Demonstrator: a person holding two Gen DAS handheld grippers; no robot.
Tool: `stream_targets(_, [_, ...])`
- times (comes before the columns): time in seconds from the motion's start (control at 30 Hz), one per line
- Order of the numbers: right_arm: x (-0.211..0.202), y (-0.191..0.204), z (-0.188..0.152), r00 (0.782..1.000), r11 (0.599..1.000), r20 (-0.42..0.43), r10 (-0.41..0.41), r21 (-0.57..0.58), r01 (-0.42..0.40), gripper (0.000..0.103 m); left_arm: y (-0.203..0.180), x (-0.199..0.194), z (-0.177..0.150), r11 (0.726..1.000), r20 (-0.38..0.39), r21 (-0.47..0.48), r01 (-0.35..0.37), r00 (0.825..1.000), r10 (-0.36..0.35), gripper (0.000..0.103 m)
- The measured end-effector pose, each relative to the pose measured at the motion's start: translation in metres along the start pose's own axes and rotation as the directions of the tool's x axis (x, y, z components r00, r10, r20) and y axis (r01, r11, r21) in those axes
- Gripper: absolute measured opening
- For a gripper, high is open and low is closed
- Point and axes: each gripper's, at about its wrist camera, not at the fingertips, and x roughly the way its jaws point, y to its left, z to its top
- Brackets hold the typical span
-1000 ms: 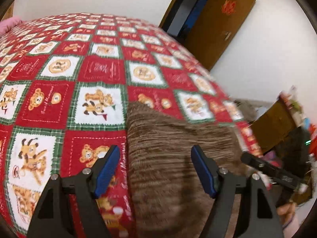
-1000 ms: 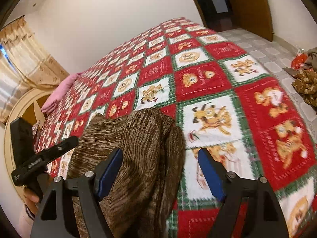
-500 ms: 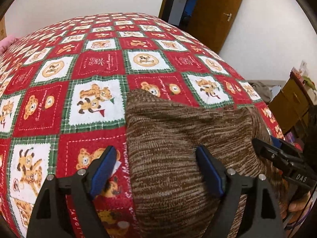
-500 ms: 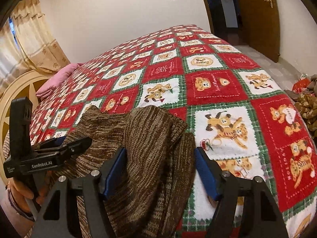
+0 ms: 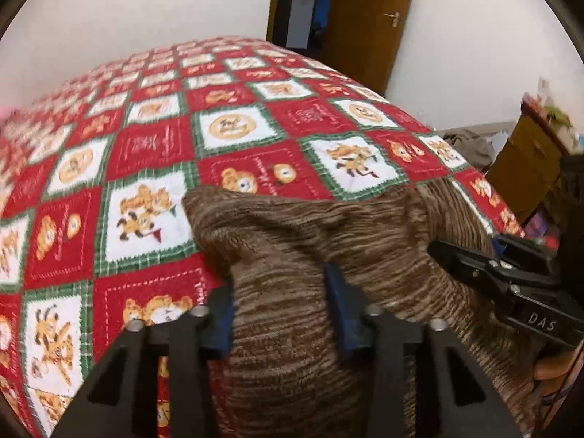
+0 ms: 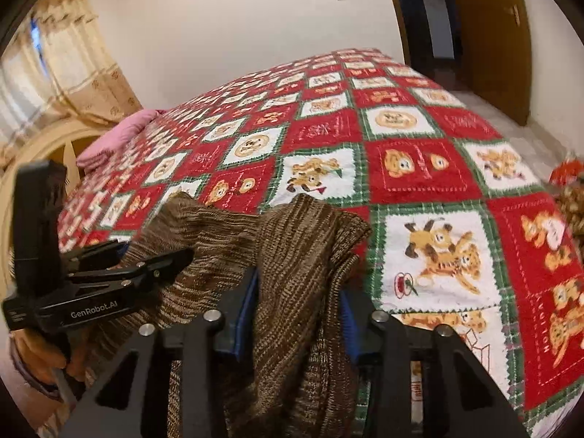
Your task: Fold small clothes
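One brown knit garment is clamped in both jaws, left gripper and right gripper.

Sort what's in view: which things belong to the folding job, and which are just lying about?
In the job: brown knit garment, left gripper, right gripper, bedspread it lies on.

Lying about: pink pillow, curtain, door, clothes heap on the floor.

White letters "DAS" stand on the black body of the right gripper as the left wrist view shows it — the rest of that line is cut off. "GenRobot.AI" is printed in white on the side of the left gripper in the right wrist view. The stitched words on the bedspread are too blurred to read.
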Motion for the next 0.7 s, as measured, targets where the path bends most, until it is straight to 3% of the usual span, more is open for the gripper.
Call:
stream_targets(0.13, [-0.003, 0.007, -0.002, 0.999, 0.999, 0.024, -0.042, -0.034, 0.042, 0.033, -0.010, -0.003, -0.001, 0.997, 0.029, 0.049, -0.060, 0.998, 0.059, 0.029])
stream_targets(0.33, [-0.023, 0.041, -0.004, 0.977, 0.969, 0.072, -0.199, -0.134, 0.207, 0.027, -0.001, -0.016, -0.005, 0.999, 0.050, -0.016, -0.031, 0.998, 0.032, 0.024])
stream_targets(0.43, [-0.052, 0.067, -0.012, 0.962, 0.950, 0.143, -0.232, -0.177, 0.256, 0.026, -0.002, -0.040, -0.011, 0.998, 0.122, -0.053, -0.023, 0.992, 0.030, 0.023])
stream_targets(0.7, [-0.150, 0.127, -0.034, 0.906, 0.932, 0.349, -0.240, -0.177, 0.316, 0.025, -0.027, -0.134, -0.030, 0.998, 0.356, -0.033, -0.055, 0.932, 0.063, 0.023])
